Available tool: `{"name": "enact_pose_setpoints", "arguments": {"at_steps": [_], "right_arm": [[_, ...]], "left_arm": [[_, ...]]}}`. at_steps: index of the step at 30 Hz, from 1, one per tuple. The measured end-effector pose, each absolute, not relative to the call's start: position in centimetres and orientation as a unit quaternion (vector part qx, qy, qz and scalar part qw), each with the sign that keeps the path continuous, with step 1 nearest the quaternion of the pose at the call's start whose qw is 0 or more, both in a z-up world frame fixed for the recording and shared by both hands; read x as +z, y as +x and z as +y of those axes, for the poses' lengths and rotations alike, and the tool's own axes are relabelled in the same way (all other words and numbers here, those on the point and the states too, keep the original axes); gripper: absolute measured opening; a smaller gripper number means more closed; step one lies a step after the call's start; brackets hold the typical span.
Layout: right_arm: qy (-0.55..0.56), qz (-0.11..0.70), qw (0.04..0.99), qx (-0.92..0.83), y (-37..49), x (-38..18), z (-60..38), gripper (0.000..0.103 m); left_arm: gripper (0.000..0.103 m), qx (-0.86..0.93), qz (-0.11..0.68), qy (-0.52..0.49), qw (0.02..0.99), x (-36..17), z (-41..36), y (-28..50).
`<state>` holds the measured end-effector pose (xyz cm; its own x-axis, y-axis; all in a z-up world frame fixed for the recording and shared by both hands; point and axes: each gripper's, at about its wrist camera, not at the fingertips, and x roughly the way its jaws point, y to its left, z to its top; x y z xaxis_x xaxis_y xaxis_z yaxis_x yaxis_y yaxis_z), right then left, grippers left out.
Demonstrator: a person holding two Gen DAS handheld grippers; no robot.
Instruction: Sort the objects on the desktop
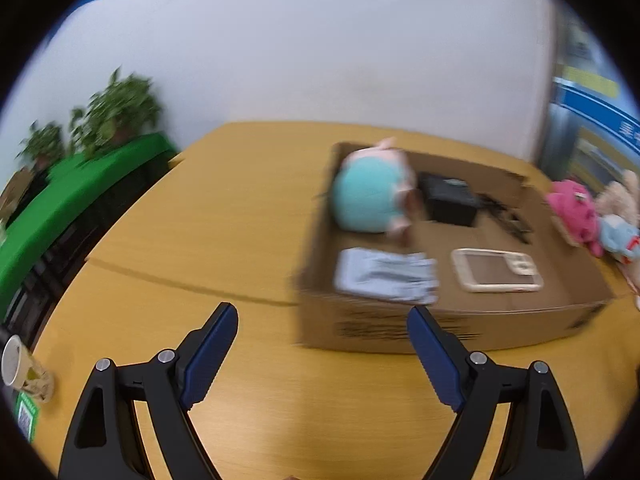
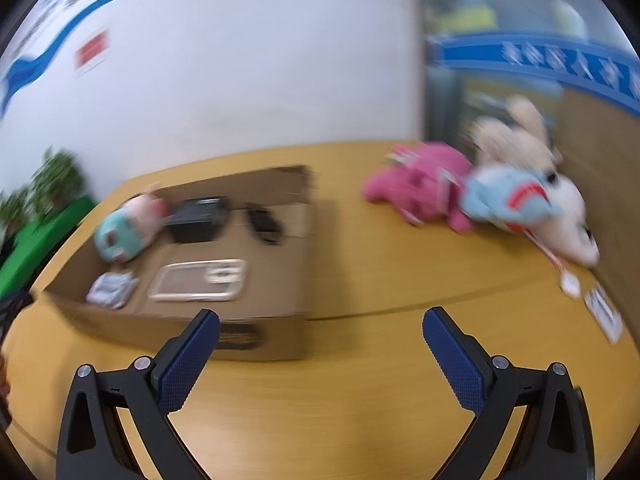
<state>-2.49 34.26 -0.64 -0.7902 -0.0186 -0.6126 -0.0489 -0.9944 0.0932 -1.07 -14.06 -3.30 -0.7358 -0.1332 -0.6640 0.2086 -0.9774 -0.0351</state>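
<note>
Yellow wooden table [image 1: 224, 208], white wall [image 1: 320, 60]

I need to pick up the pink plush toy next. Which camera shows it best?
The right wrist view: the pink plush toy lies whole on the table, clear of the cardboard box. The left wrist view catches it only at the distorted right edge, small beyond the box.

Your right tongs [image 2: 321, 320] gaping wide over the bare wooden surface [image 2: 360, 400], nothing between them, open cardboard box [image 2: 280, 332] toward the left edge, pink plush [image 2: 424, 188], pale blue plush [image 2: 504, 196] and cream plush [image 2: 516, 136] huddled at the far right corner
</note>
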Motion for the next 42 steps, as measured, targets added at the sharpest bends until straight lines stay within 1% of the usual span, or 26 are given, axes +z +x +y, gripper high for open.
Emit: {"name": "enact_pose_setpoints", "arguments": {"at_steps": [2, 4, 6, 10, 13, 15, 18, 19, 20, 26, 32, 42], "right_arm": [[-0.346, 0.082, 0.078, 0.931, -4.3, -2.6, 39.2, 0.103], [-0.360, 0.098, 0.124, 0.920, -5.8, -4.5, 42.8, 0.103], [-0.377, 0.111, 0.145, 0.908, -7.2, -6.3, 45.5, 0.103], [-0.412, 0.110, 0.181, 0.886, -9.7, -9.6, 48.5, 0.103], [-0.424, 0.112, 0.185, 0.879, -11.0, -11.0, 49.0, 0.103], [-0.429, 0.116, 0.192, 0.875, -11.4, -11.6, 49.0, 0.103], [-0.441, 0.129, 0.210, 0.863, -11.7, -12.3, 49.5, 0.103], [-0.440, 0.128, 0.213, 0.863, -11.7, -12.3, 49.5, 0.103], [-0.441, 0.125, 0.217, 0.862, -11.7, -12.3, 49.6, 0.103], [-0.442, 0.118, 0.223, 0.861, -11.2, -12.2, 49.3, 0.103], [-0.442, 0.117, 0.222, 0.861, -11.4, -12.3, 49.2, 0.103], [-0.442, 0.117, 0.222, 0.861, -11.5, -12.3, 49.0, 0.103]], "left_arm": [[0.087, -0.918, 0.080, 0.366, 0.134, -4.8, -18.2, -1.2], [0.088, -0.900, 0.105, 0.380, 0.185, -6.5, -22.5, -1.6], [0.089, -0.885, 0.113, 0.393, 0.221, -8.0, -25.6, -1.9], [0.089, -0.864, 0.115, 0.430, 0.234, -10.9, -28.7, -3.5], [0.090, -0.856, 0.097, 0.451, 0.231, -12.6, -29.0, -4.5], [0.092, -0.864, 0.088, 0.441, 0.227, -12.8, -28.9, -4.6], [0.092, -0.866, 0.113, 0.434, 0.221, -13.0, -29.1, -5.2], [0.099, -0.867, 0.116, 0.430, 0.223, -13.1, -29.2, -5.1], [0.103, -0.864, 0.115, 0.435, 0.227, -13.2, -29.3, -5.3], [0.103, -0.864, 0.117, 0.436, 0.222, -13.2, -30.1, -5.0], [0.103, -0.871, 0.104, 0.440, 0.194, -13.4, -30.8, -4.8], [0.103, -0.870, 0.103, 0.441, 0.195, -13.2, -30.6, -4.9]]}}
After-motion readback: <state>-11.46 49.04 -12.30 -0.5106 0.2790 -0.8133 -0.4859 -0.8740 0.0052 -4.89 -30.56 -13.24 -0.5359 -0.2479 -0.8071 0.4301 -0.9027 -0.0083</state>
